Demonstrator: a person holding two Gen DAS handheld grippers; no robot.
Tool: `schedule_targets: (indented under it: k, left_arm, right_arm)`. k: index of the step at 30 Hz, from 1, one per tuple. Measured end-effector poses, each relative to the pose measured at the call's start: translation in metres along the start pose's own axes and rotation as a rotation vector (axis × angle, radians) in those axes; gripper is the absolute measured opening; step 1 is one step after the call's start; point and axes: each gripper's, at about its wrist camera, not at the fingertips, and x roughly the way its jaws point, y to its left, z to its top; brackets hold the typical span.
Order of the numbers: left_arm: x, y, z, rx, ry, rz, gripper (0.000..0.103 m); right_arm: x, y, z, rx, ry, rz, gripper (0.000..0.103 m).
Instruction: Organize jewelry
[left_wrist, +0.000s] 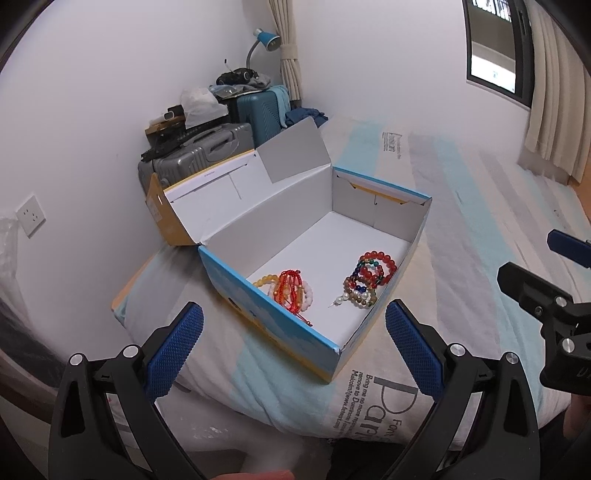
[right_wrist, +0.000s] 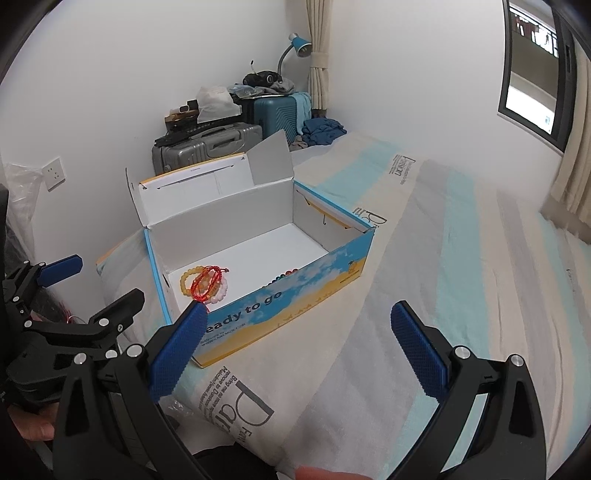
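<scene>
An open cardboard box (left_wrist: 266, 302) with blue and yellow print sits on the bed, lid folded back. Inside, one pile holds a yellow bead bracelet, a red cord bracelet and a white bead bracelet (left_wrist: 290, 290). A second pile of red, brown and mixed bead bracelets (left_wrist: 365, 278) lies by the right wall. My left gripper (left_wrist: 295, 328) is open and empty, just in front of the box. My right gripper (right_wrist: 299, 325) is open and empty, to the right of the box (right_wrist: 280, 306). The first pile (right_wrist: 205, 282) shows in the right wrist view; the second is mostly hidden there.
The bed has a striped cover (right_wrist: 443, 295) with printed text. Suitcases (left_wrist: 207, 151) piled with bags and clothes stand against the far wall, with a blue desk lamp (left_wrist: 266, 38) above. A window (left_wrist: 495, 44) and curtains are at the right.
</scene>
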Motion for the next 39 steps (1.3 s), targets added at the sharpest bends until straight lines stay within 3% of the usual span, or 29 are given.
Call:
schedule_targets:
  k: [28, 39]
  left_arm:
    - [-0.0023, -0.0005, 0.0021, 0.005, -0.005, 0.009, 0.097]
    - [-0.0019, -0.0015, -0.0006, -0.014, -0.012, -0.019, 0.097]
  right_arm:
    - [0.005, 0.0019, -0.0027, -0.006, 0.018, 0.0, 0.096]
    - [0.006, 0.0045, -0.0044, -0.009, 0.021, -0.001, 0.096]
